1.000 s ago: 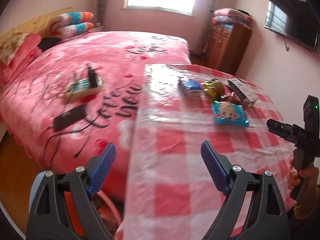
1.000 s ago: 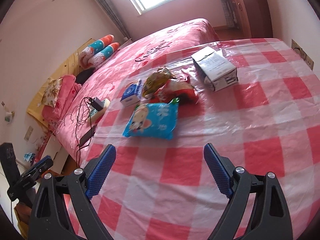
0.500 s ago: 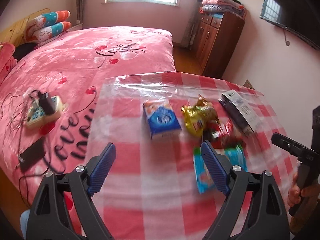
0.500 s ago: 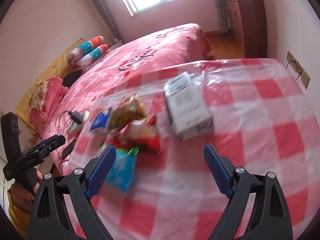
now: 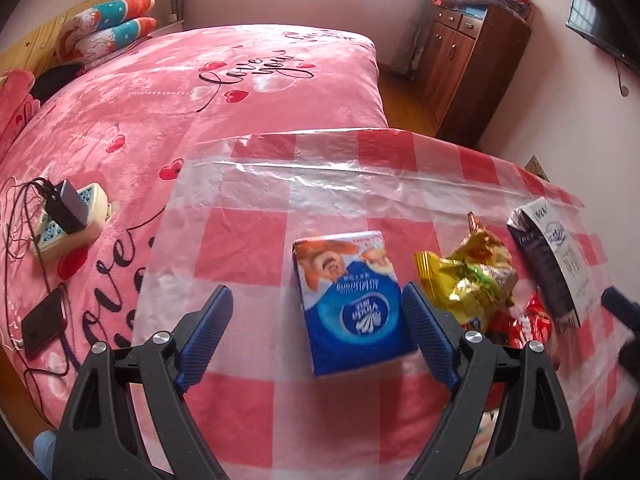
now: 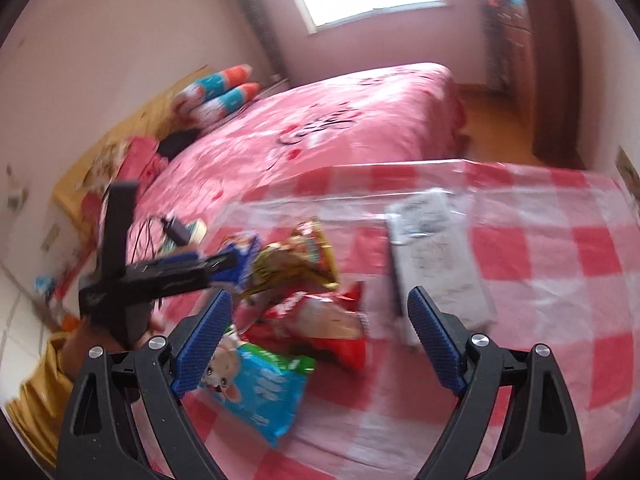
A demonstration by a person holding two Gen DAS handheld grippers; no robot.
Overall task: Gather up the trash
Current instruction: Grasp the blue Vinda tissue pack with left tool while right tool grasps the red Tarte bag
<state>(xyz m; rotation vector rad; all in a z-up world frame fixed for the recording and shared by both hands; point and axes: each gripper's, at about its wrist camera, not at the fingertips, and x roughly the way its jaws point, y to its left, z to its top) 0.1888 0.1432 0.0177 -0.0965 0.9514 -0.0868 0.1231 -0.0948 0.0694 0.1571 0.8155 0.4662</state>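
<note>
A blue tissue pack (image 5: 352,300) lies on the red-checked table (image 5: 248,232), just inside my open left gripper (image 5: 318,334). To its right lie a gold wrapper (image 5: 472,276), a red wrapper (image 5: 524,324) and a white-and-dark box (image 5: 556,264). In the right wrist view, my open right gripper (image 6: 320,344) hovers over the red wrapper (image 6: 320,320) and a light-blue snack bag (image 6: 260,384). The gold wrapper (image 6: 296,264) and box (image 6: 436,256) lie beyond. The left gripper (image 6: 172,272) shows at the left of that view.
A pink bed (image 5: 200,100) adjoins the table's left side, with a power strip and charger (image 5: 68,216) and a phone (image 5: 42,326) on it. A wooden cabinet (image 5: 476,68) stands at the back right. A TV (image 5: 604,12) hangs on the right wall.
Both grippers have moved forward and closer to the pile. The tissue pack now sits between my left fingers, and the red wrapper and blue bag lie under my right gripper.
</note>
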